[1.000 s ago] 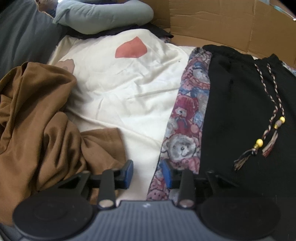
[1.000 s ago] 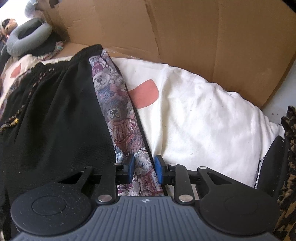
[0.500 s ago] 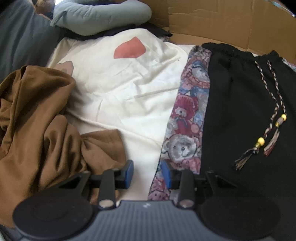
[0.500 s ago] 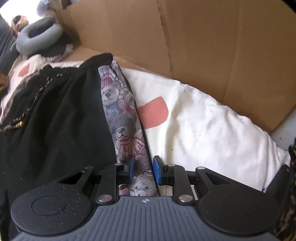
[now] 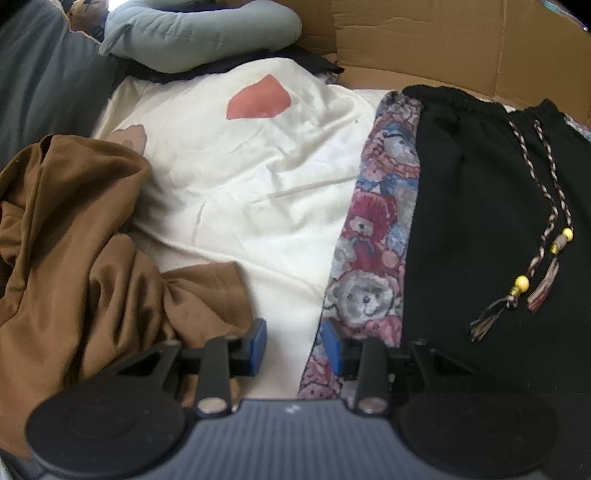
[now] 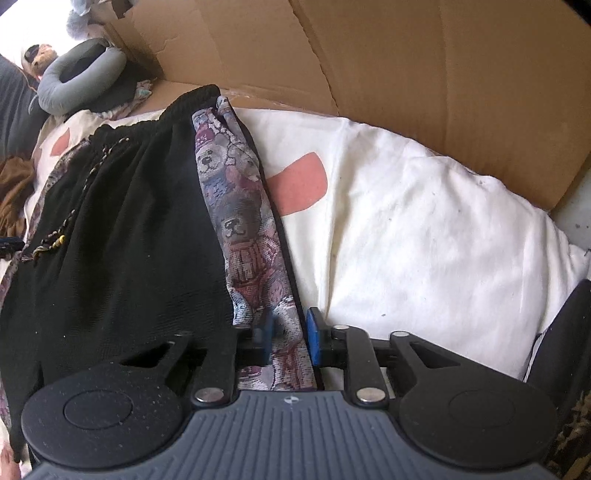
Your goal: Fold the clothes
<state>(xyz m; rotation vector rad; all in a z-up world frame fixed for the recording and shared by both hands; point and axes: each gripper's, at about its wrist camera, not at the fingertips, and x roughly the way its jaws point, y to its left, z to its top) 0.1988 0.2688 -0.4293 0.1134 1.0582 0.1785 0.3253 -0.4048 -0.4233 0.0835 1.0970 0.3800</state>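
Black pants (image 5: 480, 221) with a bear-print side strip (image 5: 376, 236) and a beaded drawstring (image 5: 546, 236) lie flat on a cream sheet (image 5: 240, 184). My left gripper (image 5: 293, 345) is open low over the sheet, its right finger at the strip's outer edge and its left finger by a crumpled brown garment (image 5: 74, 240). In the right wrist view the pants (image 6: 129, 240) show their other bear-print strip (image 6: 240, 221). My right gripper (image 6: 290, 336) is closed down on that strip, with fabric filling the narrow gap between the blue pads.
Cardboard walls (image 5: 443, 44) (image 6: 406, 66) stand along the far side. A grey neck pillow (image 5: 199, 33) (image 6: 77, 85) lies at the back left. The cream sheet (image 6: 424, 221) spreads to the right of the pants. A dark object (image 6: 565, 332) sits at the right edge.
The right gripper's fingers have narrowed onto the bear-print strip and the view has drawn back a little. The left gripper has stayed open and barely shifted.
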